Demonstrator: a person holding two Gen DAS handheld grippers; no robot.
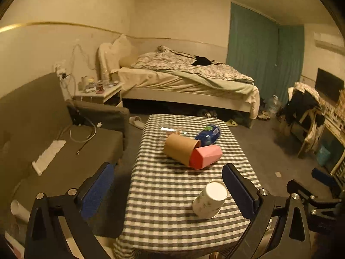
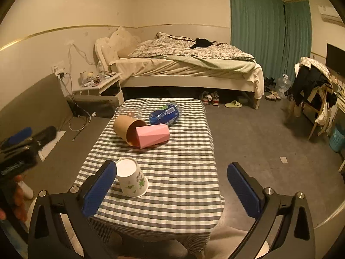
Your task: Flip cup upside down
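A white paper cup with a green leaf print (image 1: 209,200) stands upside down, rim down, on the checked tablecloth (image 1: 163,185) near the table's front. In the right wrist view the cup (image 2: 132,178) sits just right of my right gripper's left finger (image 2: 100,188). My left gripper (image 1: 170,194) is open and empty above the table's front; its right finger (image 1: 240,191) is just right of the cup. My right gripper (image 2: 172,188) is open and empty, with the cup inside its span near the left finger.
A brown paper tub (image 1: 181,149) lies on its side with a pink faceted cup (image 1: 206,156) partly in its mouth. A blue bottle (image 1: 208,134) lies behind them. A grey sofa (image 1: 54,151) stands left, a bed (image 1: 183,79) behind, a chair with clothes (image 1: 306,110) right.
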